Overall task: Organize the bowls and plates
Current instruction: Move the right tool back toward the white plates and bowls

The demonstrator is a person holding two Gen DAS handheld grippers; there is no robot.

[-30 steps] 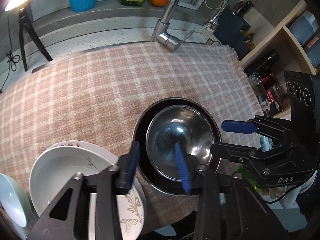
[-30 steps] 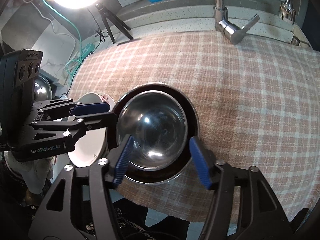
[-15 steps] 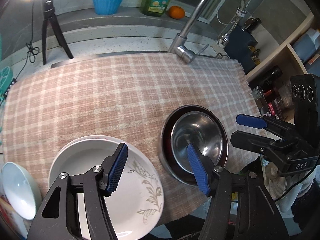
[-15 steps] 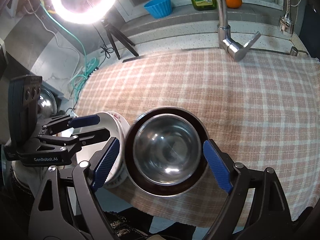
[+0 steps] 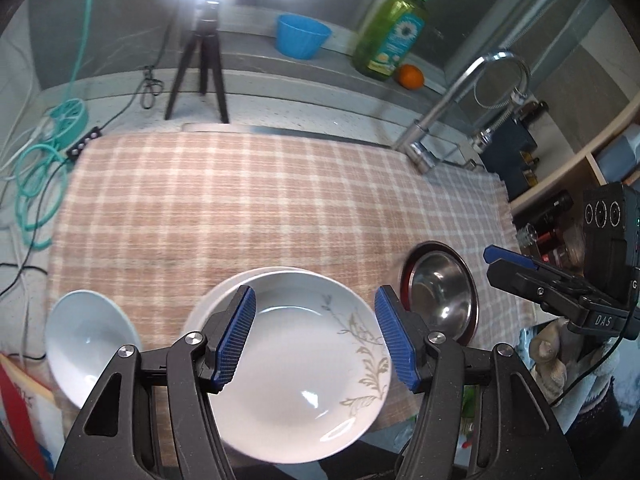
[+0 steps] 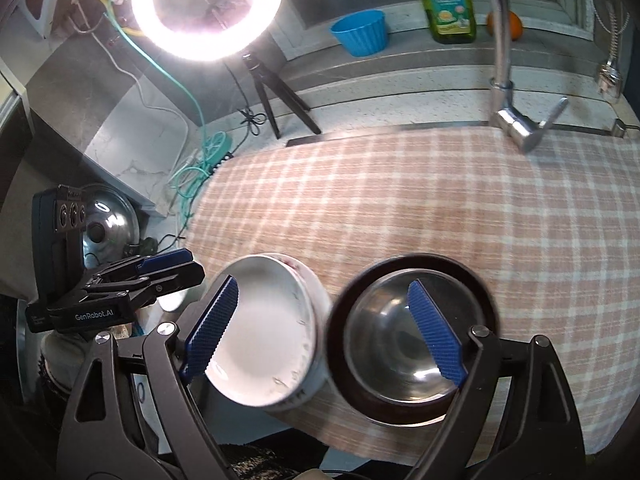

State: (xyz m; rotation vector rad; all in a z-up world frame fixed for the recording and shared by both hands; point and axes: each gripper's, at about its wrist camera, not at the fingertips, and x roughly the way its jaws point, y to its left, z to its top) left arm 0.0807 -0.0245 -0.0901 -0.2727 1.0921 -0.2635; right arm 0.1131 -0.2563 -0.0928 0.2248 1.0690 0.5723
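Observation:
A steel bowl (image 5: 440, 288) sits inside a dark-rimmed plate (image 5: 405, 280) at the right front of the checked cloth; the bowl also shows in the right wrist view (image 6: 396, 332). A white plate with a leaf pattern (image 5: 304, 360) lies stacked on another white plate at the front middle, seen too in the right wrist view (image 6: 264, 332). A small white bowl (image 5: 86, 340) stands at the front left. My left gripper (image 5: 314, 336) is open and empty above the white plate. My right gripper (image 6: 324, 328) is open and empty above both stacks.
A checked cloth (image 5: 256, 208) covers the counter. A tap (image 5: 452, 112) stands at the back right. A ring light on a tripod (image 5: 200, 52), a blue cup (image 5: 302, 36), a soap bottle (image 5: 394, 36) and an orange (image 5: 411, 77) line the back ledge. Cables (image 5: 40, 168) lie left.
My left gripper has let go of the steel bowl's rim, opened, and moved left and back over the white plates. My right gripper has pulled back and up, staying open.

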